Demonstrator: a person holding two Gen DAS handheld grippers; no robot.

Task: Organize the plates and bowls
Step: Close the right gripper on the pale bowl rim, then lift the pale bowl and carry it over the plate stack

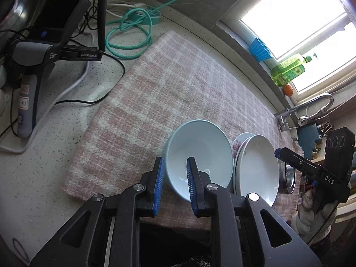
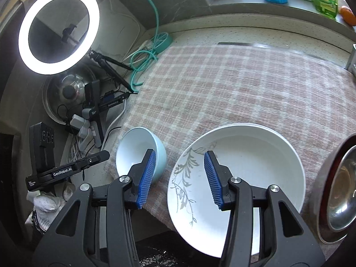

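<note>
Left fingers (image 1: pixel 193 182) astride half-hidden bowl (image 1: pixel 200 153) rim.

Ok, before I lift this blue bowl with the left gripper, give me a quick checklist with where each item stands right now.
1. Left gripper straddles the wall of the blue bowl, one finger inside, one outside: ok.
2. Jaws closed firmly on the wall: cannot tell; a gap shows beside the outer finger.
3. Bowl free of the stack of white plates: ok in the right wrist view, where cloth shows between them.
4. Right gripper empty and open, hovering over the stack's near rim: ok.
5. Bare space on the checked cloth behind the bowl for setting it down: ok.
</note>
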